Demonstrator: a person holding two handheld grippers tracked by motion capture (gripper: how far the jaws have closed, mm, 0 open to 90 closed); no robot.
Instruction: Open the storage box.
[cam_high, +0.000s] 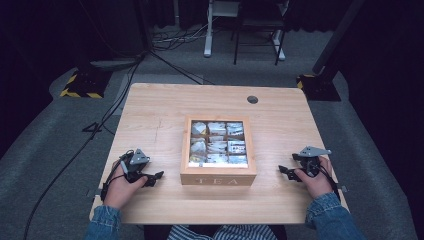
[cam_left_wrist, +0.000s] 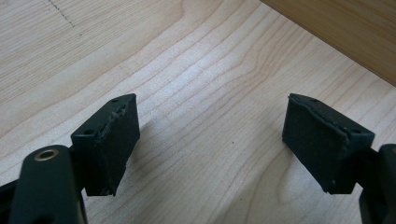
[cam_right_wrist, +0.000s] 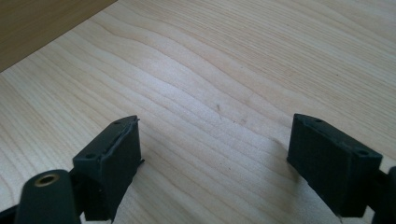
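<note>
2 spread tools flank a wooden tea box on the worktop.

The left tool (cam_high: 150, 179) rests low in the person's left hand (cam_high: 120, 189), tips aimed right toward the tea box (cam_high: 218, 176), jaws spread over bare worktop (cam_high: 160, 105). The box sits at the centre, its "TEA" front facing the person, its 9 compartments holding tea bags (cam_high: 217, 145). The right tool (cam_high: 285, 171), in the right hand (cam_high: 314, 182), points left at the box, jaws likewise spread and empty.

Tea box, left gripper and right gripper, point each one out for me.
Tea box (cam_high: 218, 179), high view, on its front wall with the TEA lettering.
Left gripper (cam_high: 156, 176), high view, between its open fingertips beside the box.
Right gripper (cam_high: 283, 170), high view, between its open fingertips on the box's other side.
</note>
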